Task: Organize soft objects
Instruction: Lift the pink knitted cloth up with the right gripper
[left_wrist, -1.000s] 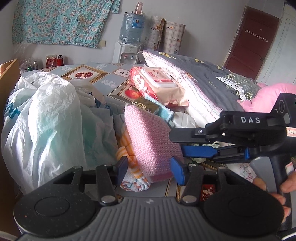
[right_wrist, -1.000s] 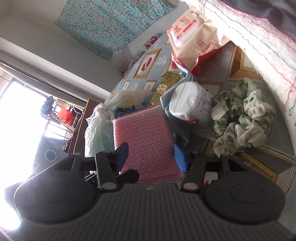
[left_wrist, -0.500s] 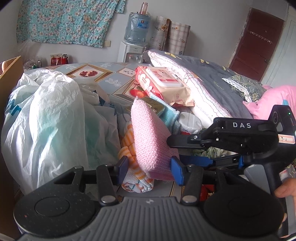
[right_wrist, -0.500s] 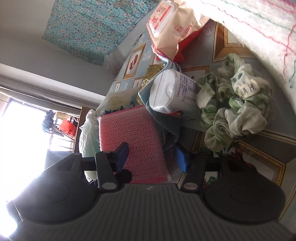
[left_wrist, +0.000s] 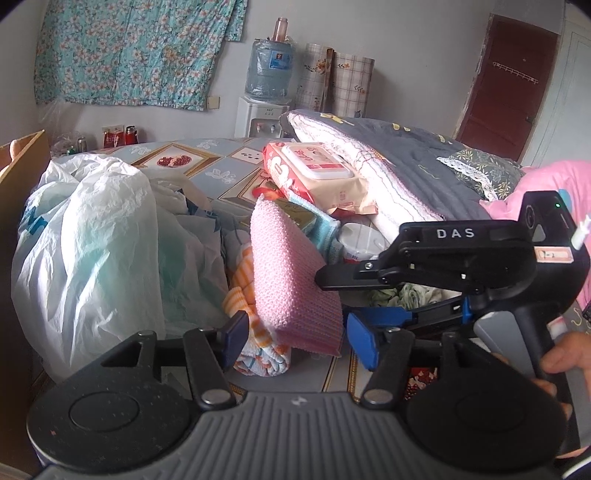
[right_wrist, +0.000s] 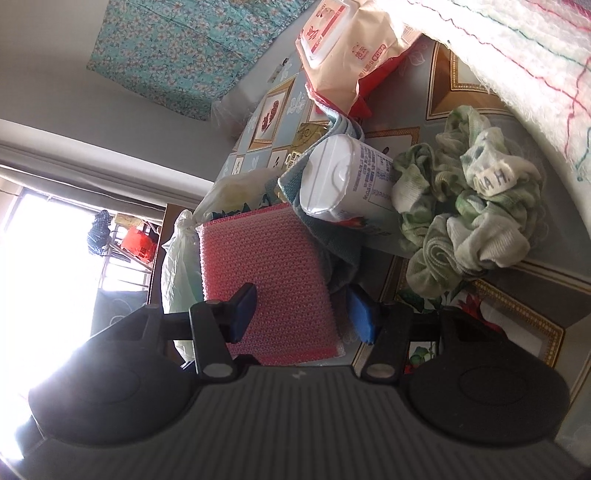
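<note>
A folded pink knitted cloth (left_wrist: 291, 288) stands tilted on the patterned table (left_wrist: 221, 170). My right gripper (left_wrist: 334, 299) comes in from the right, turned on its side. It is shut on the cloth's lower right part, one finger on top and the blue-padded one beneath. In the right wrist view the pink cloth (right_wrist: 266, 280) fills the space between the right gripper's (right_wrist: 301, 314) pads. My left gripper (left_wrist: 300, 341) straddles the cloth's near edge; its jaws are opening and neither pad presses on it. An orange striped cloth (left_wrist: 243, 295) lies bunched at the pink cloth's left.
A big white plastic bag (left_wrist: 92, 240) fills the left, with a cardboard box (left_wrist: 22, 155) beyond. A wipes pack (left_wrist: 317, 177), a white tub (right_wrist: 347, 177) and a green-white sock bundle (right_wrist: 469, 214) lie behind. A folded quilt (left_wrist: 406, 166) is at the right. A hand (left_wrist: 565, 354) holds the right gripper.
The left gripper's pads have spread apart and come off the pink cloth. The right gripper has rolled slightly and sunk a little, still on the cloth.
</note>
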